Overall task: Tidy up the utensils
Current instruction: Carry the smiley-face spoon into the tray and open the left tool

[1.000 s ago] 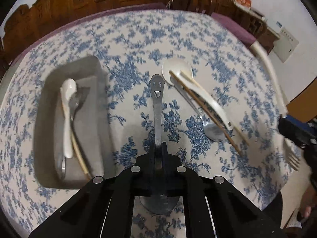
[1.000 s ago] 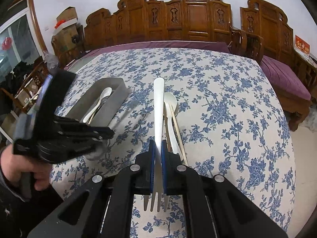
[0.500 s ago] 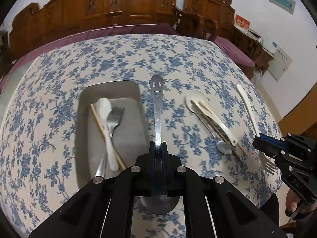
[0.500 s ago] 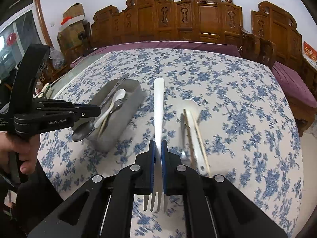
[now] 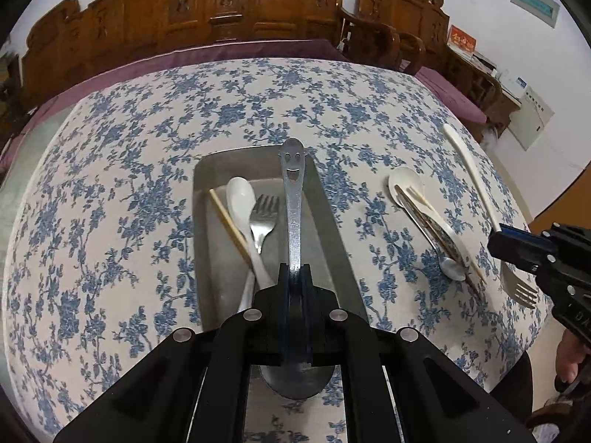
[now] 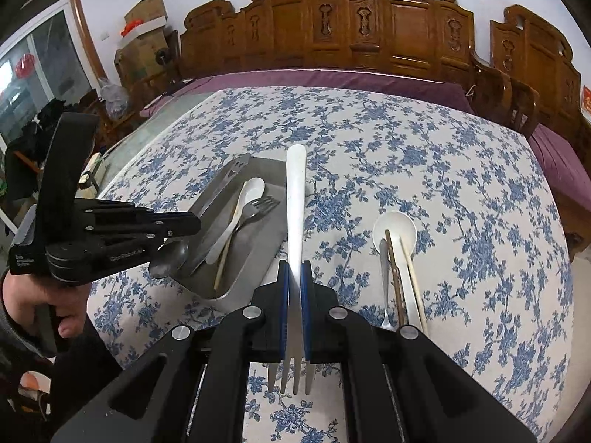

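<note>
A table (image 5: 129, 155) covered by a blue-flowered cloth (image 6: 461, 192) was seen, with carved wooden chairs (image 6: 369, 26) behind it. On the cloth a grey metal tray (image 5: 201, 243) was set; within it a white spoon (image 5: 242, 199), a steel fork (image 5: 263, 217) and a chopstick (image 5: 231, 221) were laid lengthwise, close together and partly crossed. The left gripper (image 5: 295, 273) was held over the tray's right side, and its jaws were clamped on the stem of a steel spoon (image 5: 293, 184), whose smiley-faced handle was pointed away and whose bowl was kept near the camera. Whether that spoon was touching the tray could not be told. The right gripper (image 6: 294, 269) was held near the tray's right edge, its jaws clamped on a white-handled fork (image 6: 296, 199), tines towards the camera. Further right on the cloth, well apart from the tray, a white ladle-spoon (image 6: 395, 225) was seen, with a small steel spoon (image 6: 385, 277) and chopsticks (image 6: 400, 269) resting in and beside it.
</note>
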Available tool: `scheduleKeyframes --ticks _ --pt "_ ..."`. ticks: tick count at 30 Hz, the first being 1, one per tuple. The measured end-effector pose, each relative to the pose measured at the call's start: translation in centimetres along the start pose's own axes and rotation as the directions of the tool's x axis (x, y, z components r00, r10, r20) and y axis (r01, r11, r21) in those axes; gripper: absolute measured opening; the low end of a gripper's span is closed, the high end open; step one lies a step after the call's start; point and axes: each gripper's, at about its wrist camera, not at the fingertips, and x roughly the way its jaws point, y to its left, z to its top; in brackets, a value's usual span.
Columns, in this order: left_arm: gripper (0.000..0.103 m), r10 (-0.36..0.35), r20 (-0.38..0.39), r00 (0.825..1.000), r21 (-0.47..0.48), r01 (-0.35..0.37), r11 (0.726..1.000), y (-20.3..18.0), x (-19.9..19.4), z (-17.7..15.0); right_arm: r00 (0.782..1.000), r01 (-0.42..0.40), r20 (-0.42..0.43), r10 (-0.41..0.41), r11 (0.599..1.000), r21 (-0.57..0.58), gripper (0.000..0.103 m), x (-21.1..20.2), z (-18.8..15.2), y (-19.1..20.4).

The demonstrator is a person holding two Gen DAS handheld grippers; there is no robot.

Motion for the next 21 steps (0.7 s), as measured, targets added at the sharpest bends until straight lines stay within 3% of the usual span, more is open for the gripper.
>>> scheduleKeyframes --ticks 10,21 --pt "0.005 0.024 -0.026 0.999 -0.041 -0.025 0.999 2.7 0.6 0.5 1.0 -0.023 -0.018 0.023 0.999 -0.026 0.008 0.6 2.3 1.7" --pt "0.005 0.023 -0.092 0.996 -0.057 -0.028 0.998 3.9 4.3 0.2 0.995 -0.07 -0.071 0.067 0.996 -0.048 0.008 3.1 3.3 4.2"
